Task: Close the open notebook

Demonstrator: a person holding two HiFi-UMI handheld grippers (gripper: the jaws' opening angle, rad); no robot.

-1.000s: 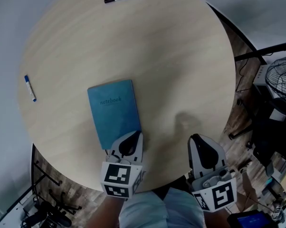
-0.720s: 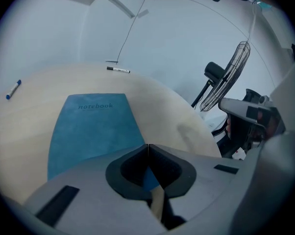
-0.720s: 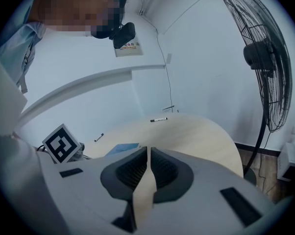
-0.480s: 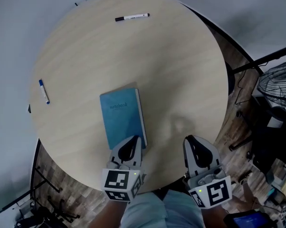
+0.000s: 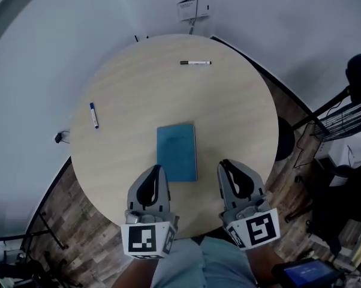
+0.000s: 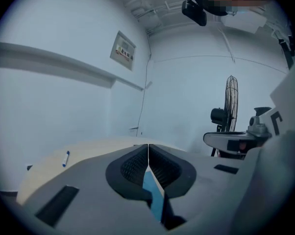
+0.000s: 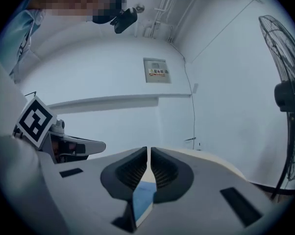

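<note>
At the centre of the head view, a round pale-wood table point(image 5: 240, 113) fills most of the frame. The closed teal notebook point(image 5: 176, 152) lies flat just below the table's middle. A black marker point(image 5: 195, 62) lies near the upper rim and a blue pen point(image 5: 93, 115) near the left rim, both well apart from the notebook. At the lower edge, the left gripper point(image 5: 159, 168) and right gripper point(image 5: 223, 163) hover over the near rim, each with its jaws pressed together on nothing. Plank flooring point(image 5: 78, 221) shows at lower left. A plain pale wall point(image 5: 60, 41) carries a small sign point(image 5: 192, 8) at the top. A standing fan point(image 6: 231, 99) is at the right of the left gripper view.
</note>
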